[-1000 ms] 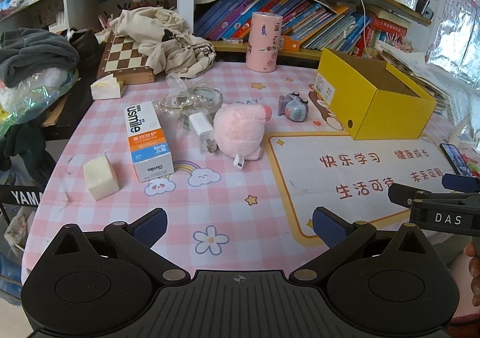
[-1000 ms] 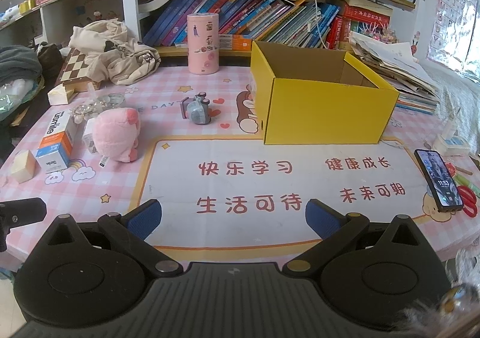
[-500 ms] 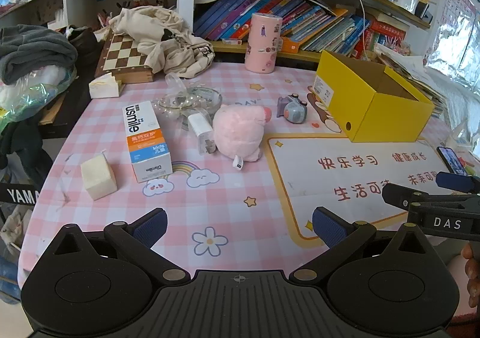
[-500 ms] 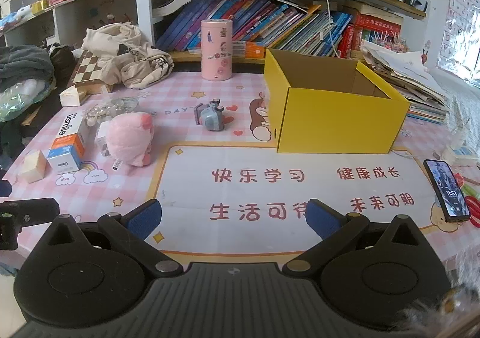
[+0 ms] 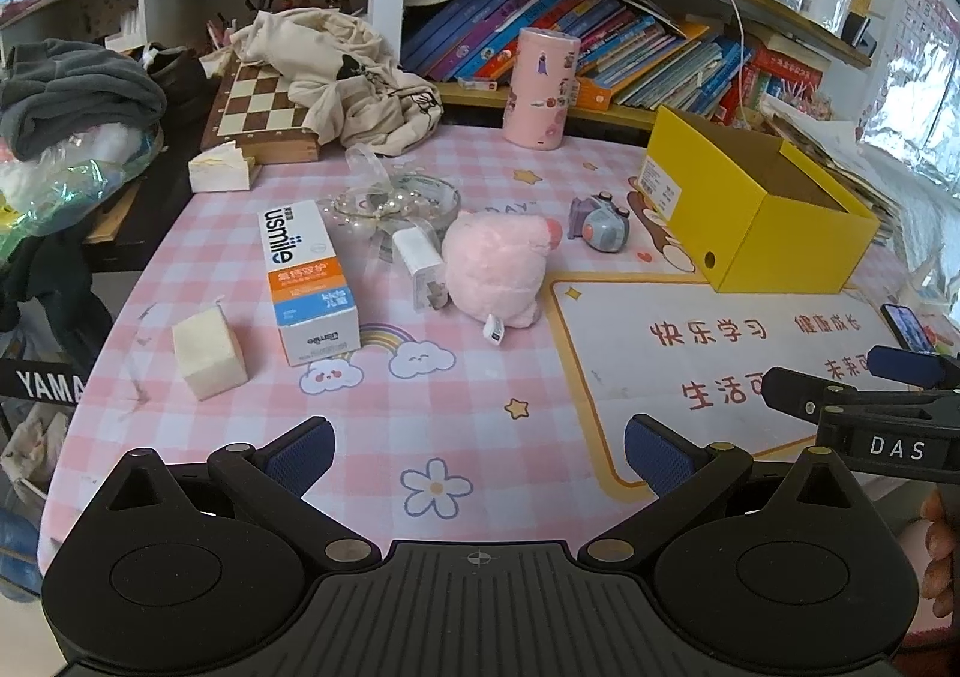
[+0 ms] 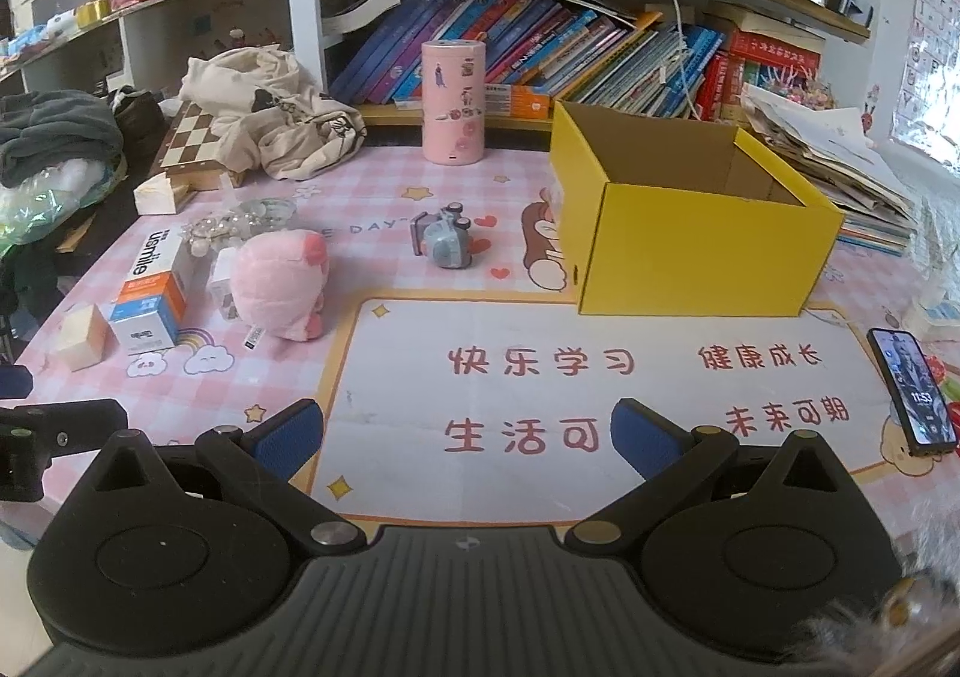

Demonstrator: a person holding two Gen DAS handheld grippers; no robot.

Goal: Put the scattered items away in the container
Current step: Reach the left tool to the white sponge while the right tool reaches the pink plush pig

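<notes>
An open yellow box (image 6: 690, 224) (image 5: 750, 203) stands at the table's right. Scattered left of it lie a pink plush toy (image 5: 495, 263) (image 6: 279, 284), a small grey-purple toy camera (image 5: 600, 224) (image 6: 444, 242), a white charger plug (image 5: 420, 266), a usmile carton (image 5: 306, 275) (image 6: 153, 287), a cream cube (image 5: 209, 353) (image 6: 81, 335) and a glass dish with pearl beads (image 5: 390, 200). My left gripper (image 5: 477, 452) hovers open over the near table edge, holding nothing. My right gripper (image 6: 465, 437) is open too, above the printed mat.
A pink cylinder tin (image 6: 451, 110), a chessboard (image 5: 261, 110) with a beige cloth (image 5: 336, 71) and a tissue pack (image 5: 217, 170) sit at the back. A phone (image 6: 912, 389) lies at the right edge. Bookshelves rise behind the table.
Both grippers have pulled back and risen a little, so the table items look slightly farther away. Nothing on the table has moved. Both grippers stay open.
</notes>
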